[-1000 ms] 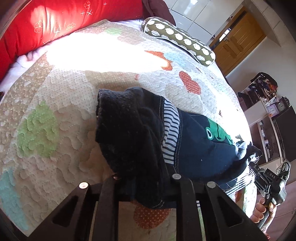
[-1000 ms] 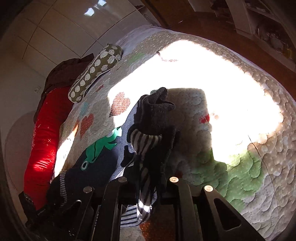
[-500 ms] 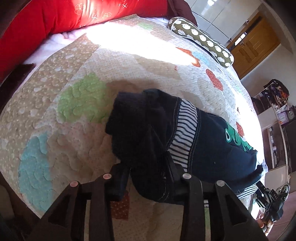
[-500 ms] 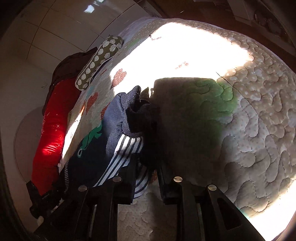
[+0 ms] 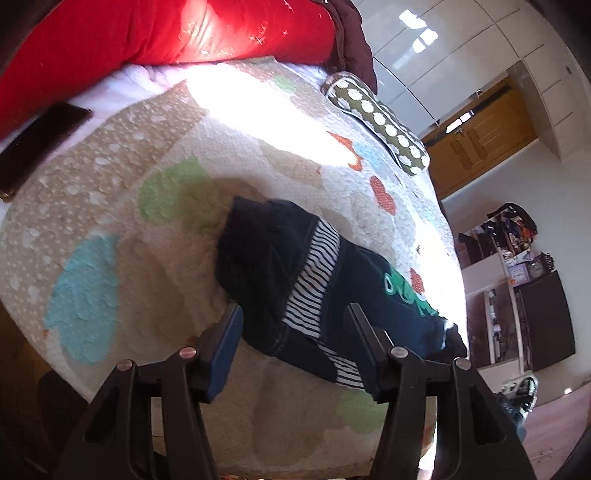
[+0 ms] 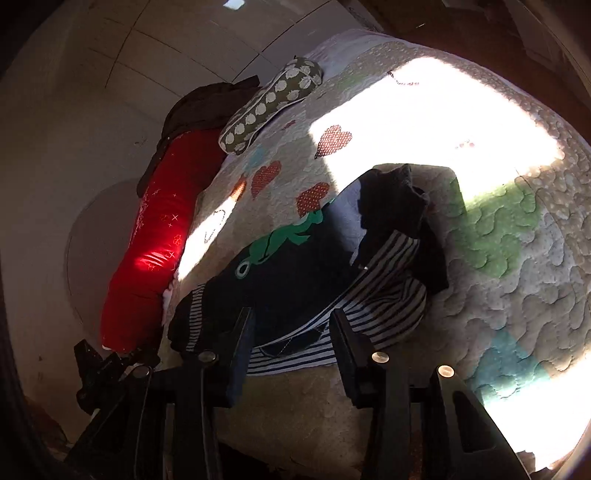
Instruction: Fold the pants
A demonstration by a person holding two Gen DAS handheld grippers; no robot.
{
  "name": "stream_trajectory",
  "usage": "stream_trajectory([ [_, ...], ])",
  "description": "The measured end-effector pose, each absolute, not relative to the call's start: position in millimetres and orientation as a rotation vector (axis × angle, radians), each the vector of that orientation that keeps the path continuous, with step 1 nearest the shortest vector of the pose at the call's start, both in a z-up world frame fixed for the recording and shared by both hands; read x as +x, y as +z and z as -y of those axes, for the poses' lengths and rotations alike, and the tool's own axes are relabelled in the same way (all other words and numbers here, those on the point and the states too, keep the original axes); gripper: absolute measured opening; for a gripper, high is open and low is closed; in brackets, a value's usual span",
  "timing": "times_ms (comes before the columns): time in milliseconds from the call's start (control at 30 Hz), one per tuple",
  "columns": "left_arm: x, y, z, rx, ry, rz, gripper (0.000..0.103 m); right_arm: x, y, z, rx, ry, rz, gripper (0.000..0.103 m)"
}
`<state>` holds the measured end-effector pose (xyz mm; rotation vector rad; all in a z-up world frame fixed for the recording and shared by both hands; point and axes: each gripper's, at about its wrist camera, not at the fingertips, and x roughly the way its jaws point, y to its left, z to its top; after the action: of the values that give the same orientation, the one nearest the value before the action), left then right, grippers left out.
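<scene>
Dark navy pants (image 5: 303,269) with striped white bands and a green print lie folded over on the quilted bed (image 5: 122,206). My left gripper (image 5: 293,334) is open, its jaws straddling the near edge of the pants, not gripping. In the right wrist view the pants (image 6: 295,280) lie bunched with a dark fold on top. My right gripper (image 6: 291,338) is open just short of the striped edge. The other gripper (image 6: 107,369) shows at the lower left there.
A red bolster (image 5: 147,33) and a dotted olive pillow (image 5: 376,118) lie along the far side of the bed. A dark phone-like slab (image 5: 37,140) sits at the left edge. Shelves and a dark cabinet (image 5: 543,314) stand at the right.
Both grippers were shut on the pants and carried them down onto the quilt. Both have opened and let go, and have drawn back slightly.
</scene>
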<state>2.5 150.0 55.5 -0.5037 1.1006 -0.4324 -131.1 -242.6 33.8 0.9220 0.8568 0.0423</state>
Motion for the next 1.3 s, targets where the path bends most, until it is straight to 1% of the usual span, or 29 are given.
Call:
stream_trajectory([
  [100, 4.9, 43.0, -123.8, -0.519, -0.495, -1.160, 0.056, -121.9, 16.0, 229.8, 0.940, 0.027, -0.933, 0.035],
  [167, 5.0, 35.3, -109.6, -0.508, -0.518, -1.183, 0.056, -114.3, 9.2, 230.5, 0.963, 0.004, -0.933, 0.035],
  [200, 5.1, 31.3, -104.2, -0.514, -0.531, -1.197, 0.056, -109.4, 5.9, 232.1, 0.967, -0.021, -0.947, 0.035],
  [267, 3.3, 25.0, -98.1, -0.542, -0.561, -1.223, 0.056, -101.1, -1.4, 235.8, 0.990, -0.061, -0.966, 0.041],
  [333, 1.4, 23.3, -95.1, -0.565, -0.582, -1.230, 0.056, -92.7, -4.2, 241.0, 1.008, -0.102, -0.952, 0.041],
  [367, 0.7, 23.5, -94.4, -0.573, -0.589, -1.231, 0.056, -91.1, -4.1, 244.9, 1.006, -0.113, -0.939, 0.035],
  [400, -0.2, 24.0, -93.8, -0.582, -0.597, -1.233, 0.056, -89.1, -1.8, 246.1, 1.002, -0.104, -0.927, 0.009],
  [433, -1.3, 25.0, -92.8, -0.588, -0.605, -1.236, 0.056, -89.5, 3.1, 246.5, 1.006, -0.088, -0.908, 0.004],
  [500, -5.2, 28.8, -89.8, -0.592, -0.630, -1.233, 0.059, -89.0, 16.6, 247.1, 0.996, -0.071, -0.853, 0.004],
  [567, -8.3, 32.2, -84.6, -0.602, -0.650, -1.217, 0.067, -87.5, 31.7, 244.7, 0.960, -0.061, -0.815, 0.004],
  [633, -9.5, 30.4, -77.8, -0.624, -0.678, -1.216, 0.074, -90.9, 44.2, 243.0, 0.943, -0.040, -0.795, 0.004],
  [733, -4.8, 20.0, -64.4, -0.630, -0.679, -1.259, 0.074, -89.6, 53.3, 243.2, 0.942, -0.016, -0.785, 0.004],
  [833, 11.8, 16.5, -59.1, -0.603, -0.624, -1.258, 0.074, -88.4, 55.2, 245.1, 0.942, -0.007, -0.781, 0.004],
  [867, 18.6, 16.9, -60.5, -0.598, -0.605, -1.248, 0.068, -91.9, 54.7, 245.2, 0.947, -0.004, -0.781, 0.004],
  [900, 25.7, 16.7, -62.5, -0.590, -0.582, -1.248, 0.059, -94.1, 54.2, 245.2, 0.949, -0.003, -0.781, 0.004],
  [967, 36.6, 13.5, -64.5, -0.585, -0.575, -1.278, 0.004, -96.7, 55.2, 244.3, 0.940, -0.002, -0.782, 0.004],
  [1000, 41.1, 13.7, -64.3, -0.584, -0.579, -1.286, 0.003, -96.0, 56.6, 243.7, 0.930, 0.001, -0.783, 0.004],
  [1167, 62.8, 37.1, -54.8, -0.513, -0.549, -1.223, 0.003, -73.7, 69.2, 243.0, 0.855, 0.006, -0.802, 0.004],
  [1300, 101.4, 47.7, -44.2, -0.472, -0.518, -1.199, 0.005, -20.0, 72.8, 251.0, 0.762, -0.048, -0.825, 0.004],
])
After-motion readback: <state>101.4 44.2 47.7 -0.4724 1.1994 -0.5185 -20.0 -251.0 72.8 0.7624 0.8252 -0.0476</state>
